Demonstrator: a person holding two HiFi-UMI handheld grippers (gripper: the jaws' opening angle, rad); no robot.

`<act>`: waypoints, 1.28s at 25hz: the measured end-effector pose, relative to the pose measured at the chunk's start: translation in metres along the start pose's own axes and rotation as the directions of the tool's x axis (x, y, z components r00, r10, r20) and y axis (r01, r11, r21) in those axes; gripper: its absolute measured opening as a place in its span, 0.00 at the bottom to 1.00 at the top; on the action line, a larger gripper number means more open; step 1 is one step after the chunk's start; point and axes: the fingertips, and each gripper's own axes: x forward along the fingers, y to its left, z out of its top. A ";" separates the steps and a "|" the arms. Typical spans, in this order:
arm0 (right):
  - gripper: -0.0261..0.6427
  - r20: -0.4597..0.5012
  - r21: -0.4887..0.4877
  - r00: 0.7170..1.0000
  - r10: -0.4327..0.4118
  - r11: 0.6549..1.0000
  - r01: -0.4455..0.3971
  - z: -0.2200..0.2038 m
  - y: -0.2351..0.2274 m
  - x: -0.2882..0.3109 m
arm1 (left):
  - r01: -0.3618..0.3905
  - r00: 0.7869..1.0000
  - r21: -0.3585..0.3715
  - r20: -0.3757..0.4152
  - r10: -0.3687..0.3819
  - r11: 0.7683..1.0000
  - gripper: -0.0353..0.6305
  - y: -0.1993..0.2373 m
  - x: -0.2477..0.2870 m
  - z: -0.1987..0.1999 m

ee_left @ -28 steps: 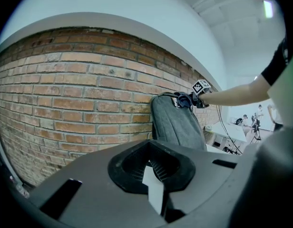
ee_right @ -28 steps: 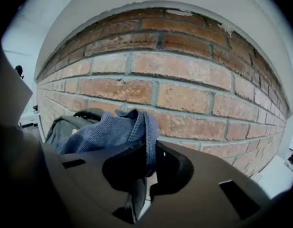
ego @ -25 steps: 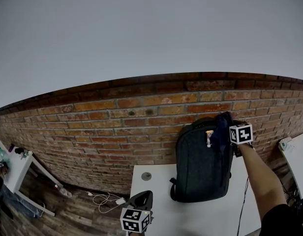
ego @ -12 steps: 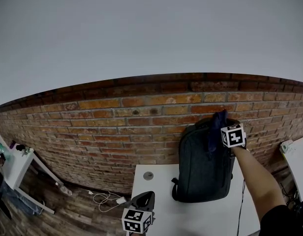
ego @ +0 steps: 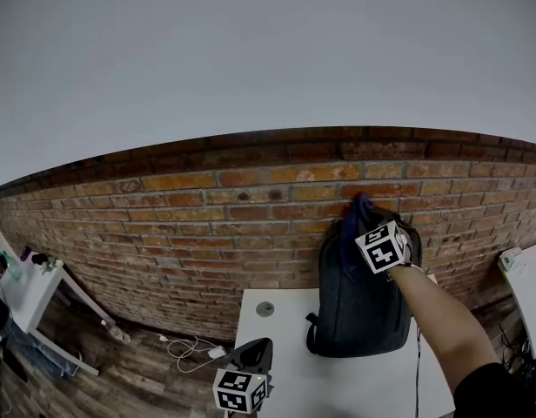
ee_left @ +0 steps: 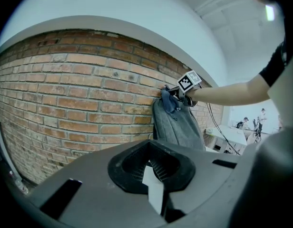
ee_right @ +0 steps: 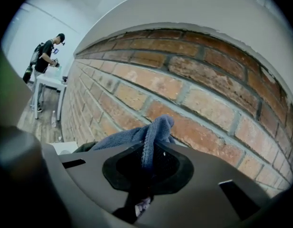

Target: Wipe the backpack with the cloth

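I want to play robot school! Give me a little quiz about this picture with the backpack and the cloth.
1. Pick one: what does the right gripper hold at the top of the backpack?
A. a sponge
B. a blue cloth
C. a bottle

2. True or false: the backpack lies flat on the floor.

3. Fill the gap: the wall behind the backpack is made of ____.

Key
1. B. The jaws are shut on the blue cloth.
2. False. It stands upright on the white table.
3. Bricks.
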 end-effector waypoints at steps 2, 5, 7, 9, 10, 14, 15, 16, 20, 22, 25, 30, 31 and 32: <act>0.08 0.000 -0.046 0.999 0.049 0.998 -0.049 0.005 0.020 0.004 | -0.009 1.000 0.007 -0.001 0.009 1.000 0.03 0.001 -0.001 -0.001; 0.08 -0.012 -0.116 0.995 0.095 0.989 -0.096 0.012 0.049 0.010 | -0.019 1.000 0.005 -0.005 0.019 1.000 0.03 0.003 -0.004 -0.004; 0.08 -0.024 -0.150 0.992 0.124 0.980 -0.127 0.015 0.063 0.011 | -0.025 1.000 0.002 -0.011 0.025 1.000 0.03 0.006 -0.005 -0.006; 0.08 -0.028 -0.205 0.990 0.135 0.969 -0.138 0.018 0.069 0.012 | -0.030 0.999 -0.001 -0.011 0.030 1.000 0.03 0.008 -0.005 -0.006; 0.08 -0.028 -0.230 0.992 0.127 0.964 -0.130 0.017 0.067 0.012 | -0.031 0.999 -0.001 -0.010 0.031 1.000 0.03 0.008 -0.005 -0.005; 0.08 -0.041 -0.198 0.998 0.057 0.978 -0.064 0.003 0.031 0.008 | -0.024 1.000 0.011 -0.012 0.024 1.000 0.03 0.005 -0.002 -0.001; 0.08 -0.048 -0.173 0.998 0.041 0.984 -0.049 -0.001 0.019 0.007 | -0.021 1.000 0.013 -0.012 0.021 1.000 0.03 0.004 0.000 -0.001; 0.08 -0.054 -0.152 0.998 0.028 0.988 -0.036 -0.005 0.007 0.005 | -0.017 1.000 0.016 -0.013 0.018 1.000 0.03 0.003 0.001 0.000; 0.08 -0.084 -0.116 0.996 -0.026 0.993 0.016 -0.020 -0.030 -0.005 | -0.003 1.000 0.023 -0.019 0.004 1.000 0.03 0.002 0.004 0.001; 0.08 -0.108 -0.088 0.993 -0.053 0.995 0.044 -0.033 -0.050 -0.010 | 0.003 1.000 0.028 -0.021 -0.002 1.000 0.03 -0.002 0.006 0.002; 0.08 -0.148 -0.023 0.986 -0.079 0.997 0.077 -0.057 -0.080 -0.017 | 0.011 1.000 0.041 -0.021 -0.010 0.999 0.03 -0.009 0.009 0.005; 0.08 -0.210 0.077 0.971 -0.111 0.989 0.129 -0.095 -0.115 -0.030 | 0.022 1.000 0.055 -0.023 -0.021 0.998 0.03 -0.014 0.013 0.008; 0.08 -0.216 0.082 0.969 -0.117 0.987 0.138 -0.100 -0.120 -0.033 | 0.024 0.999 0.057 -0.023 -0.023 0.998 0.03 -0.014 0.014 0.009; 0.08 -0.219 0.087 0.968 -0.123 0.986 0.144 -0.104 -0.124 -0.037 | 0.026 0.999 0.058 -0.023 -0.025 0.998 0.03 -0.015 0.014 0.009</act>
